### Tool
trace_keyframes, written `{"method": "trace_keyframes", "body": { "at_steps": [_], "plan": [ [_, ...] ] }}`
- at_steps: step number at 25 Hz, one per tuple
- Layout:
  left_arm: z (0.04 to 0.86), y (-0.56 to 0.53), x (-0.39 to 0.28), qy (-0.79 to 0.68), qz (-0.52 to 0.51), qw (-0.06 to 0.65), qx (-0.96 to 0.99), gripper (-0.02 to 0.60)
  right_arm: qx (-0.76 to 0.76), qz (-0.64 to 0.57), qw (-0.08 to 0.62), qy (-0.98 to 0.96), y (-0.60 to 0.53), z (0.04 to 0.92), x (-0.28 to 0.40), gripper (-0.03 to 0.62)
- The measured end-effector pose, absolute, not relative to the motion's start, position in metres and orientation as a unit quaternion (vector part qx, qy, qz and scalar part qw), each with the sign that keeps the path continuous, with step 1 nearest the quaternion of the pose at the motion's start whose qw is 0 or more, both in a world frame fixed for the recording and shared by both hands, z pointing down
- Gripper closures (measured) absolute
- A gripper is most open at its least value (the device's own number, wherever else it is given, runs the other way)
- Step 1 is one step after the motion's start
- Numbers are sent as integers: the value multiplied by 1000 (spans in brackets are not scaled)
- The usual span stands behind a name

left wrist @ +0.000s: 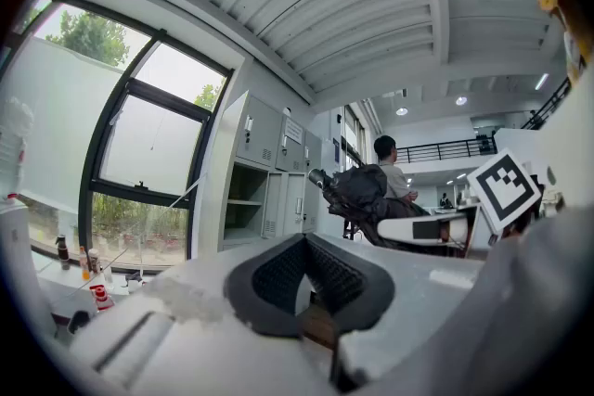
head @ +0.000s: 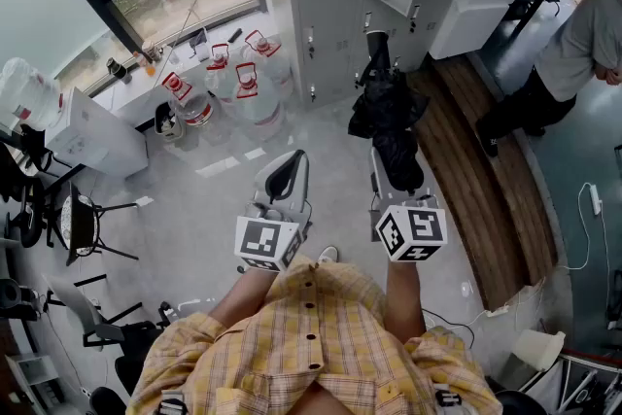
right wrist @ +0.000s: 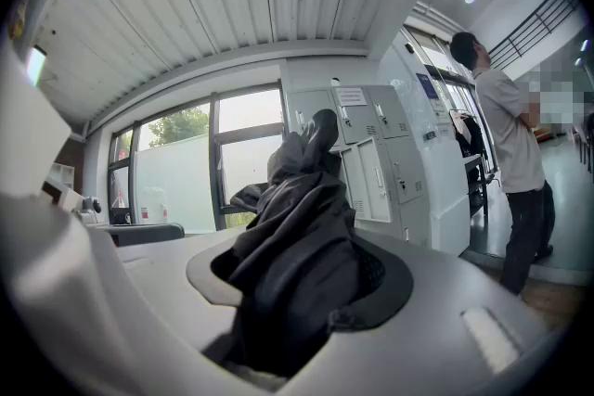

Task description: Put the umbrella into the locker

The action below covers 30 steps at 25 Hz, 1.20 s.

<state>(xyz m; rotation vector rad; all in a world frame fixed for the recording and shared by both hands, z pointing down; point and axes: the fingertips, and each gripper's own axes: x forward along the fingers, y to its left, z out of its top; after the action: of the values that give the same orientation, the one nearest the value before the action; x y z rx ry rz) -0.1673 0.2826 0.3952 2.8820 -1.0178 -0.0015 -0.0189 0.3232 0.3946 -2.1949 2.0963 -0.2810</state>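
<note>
The right gripper is clamped on the black folded umbrella, its cloth bunched between the jaws and its end pointing towards the grey lockers. The umbrella is held in the air, well apart from the lockers, one of which stands open in the left gripper view. The left gripper, just beside the right, has its jaw tips together with nothing between them. A second person stands at the right. Water bottles stand by the window.
</note>
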Motion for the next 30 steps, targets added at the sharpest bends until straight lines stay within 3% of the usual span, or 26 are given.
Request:
{"method": "trace_keyframes", "body": {
  "at_steps": [17, 30],
  "plan": [
    [417, 271, -134, -322, 2, 51, 945, 584, -710, -94, 54, 696, 300, 404, -5, 375],
    [438, 124, -84, -340, -2, 77, 937, 584, -703, -97, 11, 704, 162, 422, 37, 375]
  ]
}}
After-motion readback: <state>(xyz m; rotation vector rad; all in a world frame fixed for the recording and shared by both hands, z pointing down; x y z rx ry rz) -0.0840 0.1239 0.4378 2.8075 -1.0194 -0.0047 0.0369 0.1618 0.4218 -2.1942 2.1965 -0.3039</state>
